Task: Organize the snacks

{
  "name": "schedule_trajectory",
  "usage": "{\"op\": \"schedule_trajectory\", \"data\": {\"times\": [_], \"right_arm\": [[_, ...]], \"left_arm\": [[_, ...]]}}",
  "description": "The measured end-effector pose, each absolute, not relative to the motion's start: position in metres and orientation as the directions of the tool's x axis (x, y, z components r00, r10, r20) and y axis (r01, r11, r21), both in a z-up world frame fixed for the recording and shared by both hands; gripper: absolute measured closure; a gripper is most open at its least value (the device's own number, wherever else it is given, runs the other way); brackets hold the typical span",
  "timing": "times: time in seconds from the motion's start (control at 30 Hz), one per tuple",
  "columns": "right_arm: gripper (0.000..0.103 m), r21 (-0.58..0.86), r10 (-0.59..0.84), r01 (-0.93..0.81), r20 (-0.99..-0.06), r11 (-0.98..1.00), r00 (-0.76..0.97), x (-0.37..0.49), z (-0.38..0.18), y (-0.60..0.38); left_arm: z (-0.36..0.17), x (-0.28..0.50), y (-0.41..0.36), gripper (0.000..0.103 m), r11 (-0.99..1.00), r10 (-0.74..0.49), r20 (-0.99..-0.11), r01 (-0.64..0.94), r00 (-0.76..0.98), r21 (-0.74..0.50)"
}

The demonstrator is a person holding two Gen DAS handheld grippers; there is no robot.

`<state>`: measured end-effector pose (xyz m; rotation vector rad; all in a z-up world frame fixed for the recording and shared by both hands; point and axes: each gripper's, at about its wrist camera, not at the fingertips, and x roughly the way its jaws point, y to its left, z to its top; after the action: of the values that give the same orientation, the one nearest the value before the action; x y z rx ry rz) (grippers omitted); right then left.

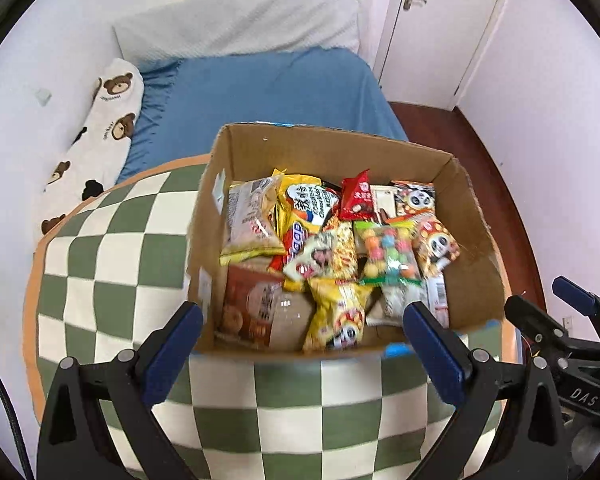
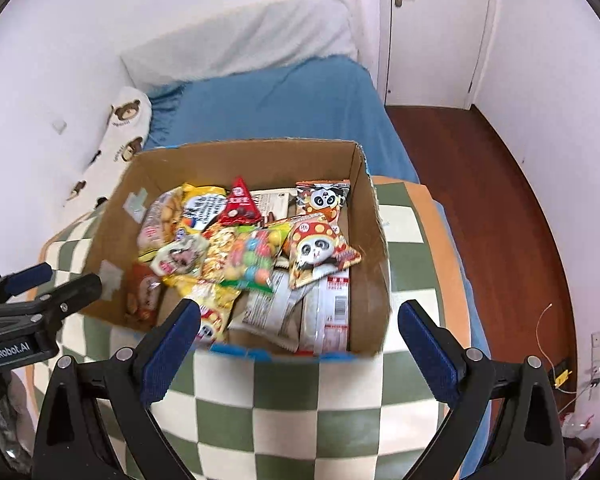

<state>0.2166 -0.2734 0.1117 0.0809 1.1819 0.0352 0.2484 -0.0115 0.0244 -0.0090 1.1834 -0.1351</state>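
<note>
While both grippers [image 1: 302, 344] [image 2: 298, 344] gape, jaws empty

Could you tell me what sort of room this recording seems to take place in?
Most likely a bedroom: a bed with a blue sheet, a pillow at its head and a bear-print bolster along the wall. The cardboard snack box rests on a checkered cushion.

Bright, even light around me; my fisheye views bend at the dark corners, and everything looks slightly blurred.
</note>
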Motion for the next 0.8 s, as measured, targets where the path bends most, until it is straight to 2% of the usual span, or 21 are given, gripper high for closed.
{"op": "schedule_trajectory", "data": {"times": [0.47,0.8], "right_arm": [[0.000,0.063,0.061,-0.014,-0.839,0.998,0.540,0.091,0.207,-0.268],[0.000,0.063,0.074,-0.040,-0.780,0.997,0.621,0.034,0.272,-0.265]], "left_arm": [[0.105,0.131,-0.012,0.000,0.993,-0.098,-0.842,0.102,0.531,-0.051],[0.148,0.072,-0.005,0.000,0.995,-0.078,-0.797,0.094,0.599,-0.026]]}}
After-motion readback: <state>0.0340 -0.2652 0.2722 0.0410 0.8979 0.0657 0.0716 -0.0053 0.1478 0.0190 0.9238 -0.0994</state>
